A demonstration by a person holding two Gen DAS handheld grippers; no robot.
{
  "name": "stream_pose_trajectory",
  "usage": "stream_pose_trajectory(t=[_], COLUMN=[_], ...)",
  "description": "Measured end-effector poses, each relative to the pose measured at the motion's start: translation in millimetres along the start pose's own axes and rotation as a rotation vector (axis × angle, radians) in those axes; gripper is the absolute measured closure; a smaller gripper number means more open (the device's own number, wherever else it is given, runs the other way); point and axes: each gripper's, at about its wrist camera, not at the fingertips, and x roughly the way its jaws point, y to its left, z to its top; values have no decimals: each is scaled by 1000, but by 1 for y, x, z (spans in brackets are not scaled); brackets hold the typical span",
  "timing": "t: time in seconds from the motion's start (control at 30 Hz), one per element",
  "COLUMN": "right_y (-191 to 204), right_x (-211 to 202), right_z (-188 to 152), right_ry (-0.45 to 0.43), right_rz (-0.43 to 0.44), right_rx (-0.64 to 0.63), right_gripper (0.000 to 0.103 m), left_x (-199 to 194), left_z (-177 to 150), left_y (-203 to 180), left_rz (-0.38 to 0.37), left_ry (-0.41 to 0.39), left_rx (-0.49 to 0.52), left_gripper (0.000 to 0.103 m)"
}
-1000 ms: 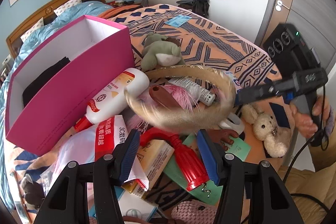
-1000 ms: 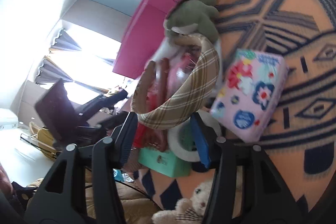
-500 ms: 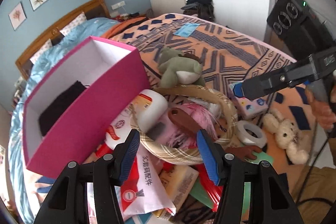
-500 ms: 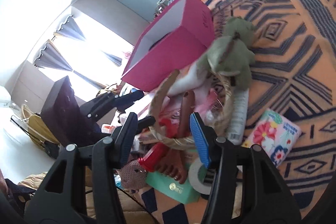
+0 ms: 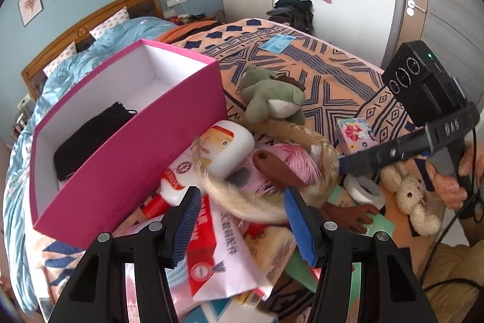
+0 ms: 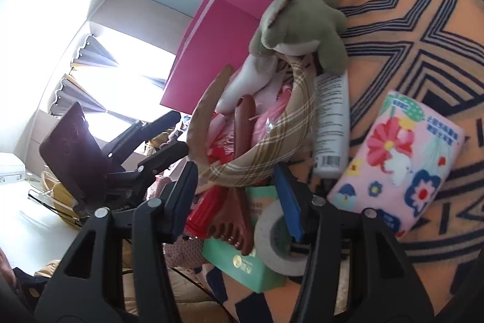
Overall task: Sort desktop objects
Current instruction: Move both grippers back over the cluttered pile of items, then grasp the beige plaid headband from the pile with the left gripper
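Note:
A plaid headband (image 6: 266, 147) lies curved on top of a heap on the bed, and in the left wrist view the headband (image 5: 242, 199) is blurred. My right gripper (image 6: 239, 186) is open, with the headband's curve between its fingertips. I cannot see the pads pressing on it. From the side, the right gripper (image 5: 345, 165) touches the band's right end. My left gripper (image 5: 242, 220) hovers open over the heap, holding nothing. Inside the band lie a brown brush with pink bristles (image 5: 272, 168) and a white bottle (image 5: 224, 147).
An open pink box (image 5: 127, 159) holding a black cloth (image 5: 90, 138) stands left of the heap. A green plush (image 5: 269, 99), a floral tissue pack (image 6: 402, 159), a white tube (image 6: 331, 123), a tape roll (image 6: 272, 241) and a cream teddy (image 5: 414, 199) lie around it.
The headband was lifted and blurred a second ago, lay on the heap half a second ago, and is blurred again now. The right gripper has come closer to it.

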Motion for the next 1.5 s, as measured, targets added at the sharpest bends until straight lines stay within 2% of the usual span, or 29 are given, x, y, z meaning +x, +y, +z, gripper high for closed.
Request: stream_pose_trajectory(t=[0.07,0.13,0.33,0.53,0.63,0.7,0.8,1.0,1.13,1.33,1.5], right_y=[-2,0,1,2,4,6,12,48,61,70,80], right_x=[0,-2,0,-9,-15,-19,-25,-23,-5,17,11], right_z=[2,3,10,12,14,13,10,-17,-26,-21,-10], right_ry=[-4,-10,-13,-27,-41,-47,-66,-63,-99,-140,-189], right_rz=[47,49,61,67,65,50,-59,-411,-572,-692,-697], right_rx=[16,11,5,8,1,-16,-92,-440,-592,-735,-770], right_gripper=[48,48,48,47,47,47,47,46,47,48,59], left_x=[-5,-7,4,30,36,36,35,35,35,36,40], left_z=[-6,-10,-13,-1,3,7,12,26,35,43,48], left_y=[0,-4,-25,-28,-27,-22,-16,-9,-6,-2,3], left_rz=[1,10,129,165,187,170,170,140,118,86,58], left_ry=[-9,-12,19,84,84,72,56,23,13,-2,-7], left_rx=[24,64,241,286,287,264,232,189,151,121,99], left_gripper=[45,45,45,43,43,43,43,43,43,43,50])
